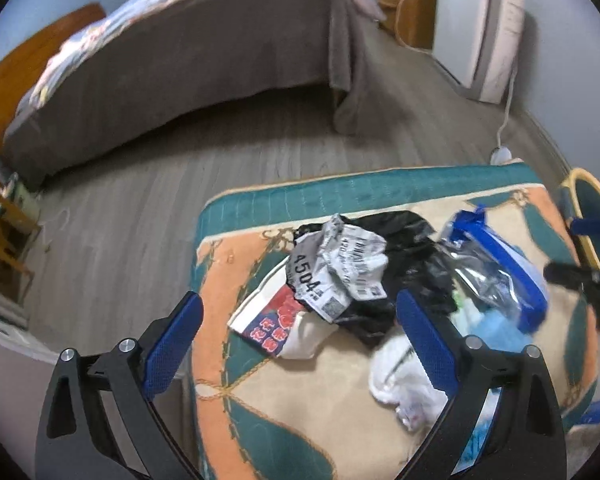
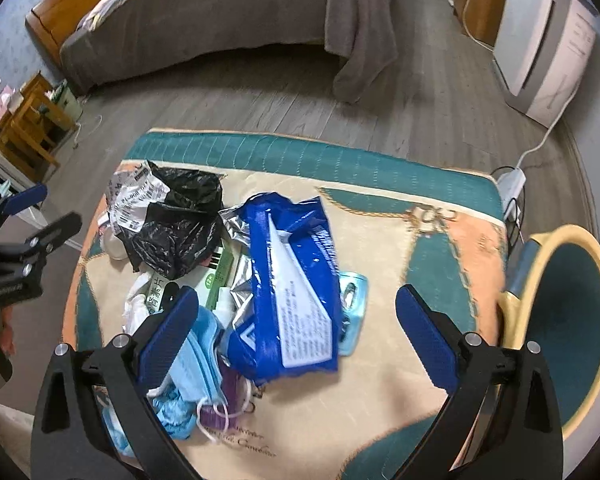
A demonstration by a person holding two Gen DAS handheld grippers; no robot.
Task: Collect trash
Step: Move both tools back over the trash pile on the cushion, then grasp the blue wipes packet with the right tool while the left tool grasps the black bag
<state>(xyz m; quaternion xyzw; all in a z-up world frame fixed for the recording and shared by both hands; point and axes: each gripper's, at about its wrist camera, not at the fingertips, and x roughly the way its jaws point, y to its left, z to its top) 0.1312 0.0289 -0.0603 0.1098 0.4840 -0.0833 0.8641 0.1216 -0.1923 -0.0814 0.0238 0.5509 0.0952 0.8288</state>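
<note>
A pile of trash lies on a rug (image 2: 380, 216) with green, orange and cream patches. The right tongs (image 2: 298, 312) hang over the pile with the jaws spread wide and nothing in them. A big blue wrapper (image 2: 288, 276) lies right under the gap between the blue pads. A light blue face mask (image 2: 198, 360) is beside the left pad (part of it is hidden behind that pad). A black plastic bag (image 2: 180, 220) and a crumpled white label (image 2: 134, 200) lie farther off, near the rug's far left corner. A round yellow bin (image 2: 568, 320) stands at the right.

The left tongs (image 1: 300, 312) are wide open and empty too. The label (image 1: 336, 268) and black bag (image 1: 400, 248) lie between their pads. A white tissue (image 1: 404, 380) is beside the right pad.
</note>
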